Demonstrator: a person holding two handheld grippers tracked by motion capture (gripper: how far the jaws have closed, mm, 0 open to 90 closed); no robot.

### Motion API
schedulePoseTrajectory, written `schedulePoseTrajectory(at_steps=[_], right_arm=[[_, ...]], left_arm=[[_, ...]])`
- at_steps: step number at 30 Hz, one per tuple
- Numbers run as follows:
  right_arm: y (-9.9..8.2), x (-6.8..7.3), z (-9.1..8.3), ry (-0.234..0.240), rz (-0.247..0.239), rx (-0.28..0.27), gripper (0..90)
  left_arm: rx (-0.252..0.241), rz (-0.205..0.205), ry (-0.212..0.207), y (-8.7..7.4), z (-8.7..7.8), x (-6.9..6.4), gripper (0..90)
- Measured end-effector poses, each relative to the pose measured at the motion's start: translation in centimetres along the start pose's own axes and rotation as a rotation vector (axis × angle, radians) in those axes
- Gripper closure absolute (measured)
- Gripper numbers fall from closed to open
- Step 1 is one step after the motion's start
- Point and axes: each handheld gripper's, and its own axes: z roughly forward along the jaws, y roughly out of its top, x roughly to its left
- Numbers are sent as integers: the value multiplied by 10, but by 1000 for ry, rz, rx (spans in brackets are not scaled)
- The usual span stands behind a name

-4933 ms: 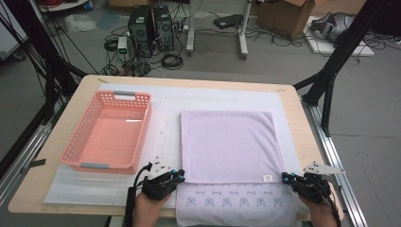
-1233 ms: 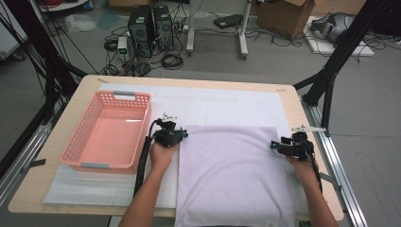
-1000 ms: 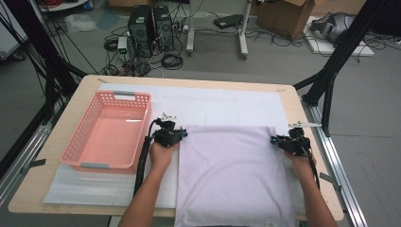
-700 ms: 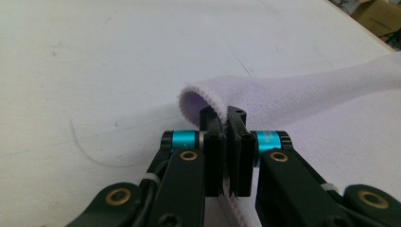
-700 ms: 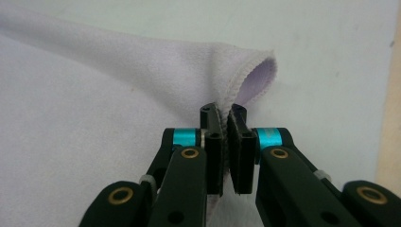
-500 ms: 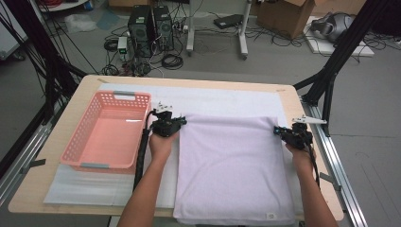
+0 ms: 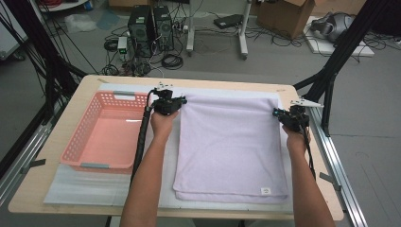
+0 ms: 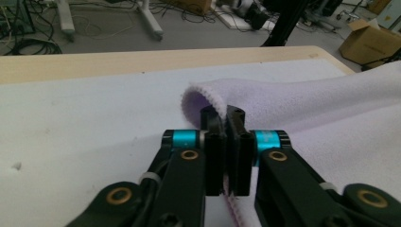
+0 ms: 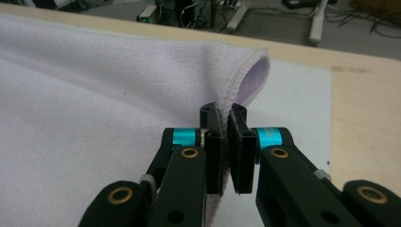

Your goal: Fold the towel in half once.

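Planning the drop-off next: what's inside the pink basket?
The pink basket looks empty; its bare floor shows. The left forearm hides part of its right wall.

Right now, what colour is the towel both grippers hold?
Pale lilac towel, plain, with a small white label near its front edge; the high view shows it best.

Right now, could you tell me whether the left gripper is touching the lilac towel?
Touching. In the left gripper view, the left gripper has its jaws shut on the corner edge of the lilac towel, lifting it off the white mat.
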Motion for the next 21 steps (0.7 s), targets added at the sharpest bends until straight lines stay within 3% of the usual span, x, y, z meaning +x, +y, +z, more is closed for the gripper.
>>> schedulePoseTrajectory(at_steps=[2,4,6,8,12,14,16,19,21], right_arm=[[1,1,3,-7,7,-1,860],[0,2,7,-13,5,6,822],[-2,2,10,-6,41,28,721],[-4,0,10,14,76,42,681],[-2,2,7,30,57,73,635],[-2,3,3,37,44,79,618],[-3,3,0,57,44,92,596],[-6,3,-5,68,35,123,569],[-10,3,-12,76,30,129,555]], left_arm=[[2,-19,-3,-2,1,1,865],[19,-41,-5,-6,3,1,763],[23,-39,-9,-11,4,0,714],[31,-50,-17,-17,5,-2,642],[91,-24,-48,-25,7,-6,561],[56,-14,-52,-30,4,-11,551],[50,-11,-57,-35,2,-13,542],[105,28,-78,-40,0,-22,506],[48,52,-77,-44,-6,-30,508]])
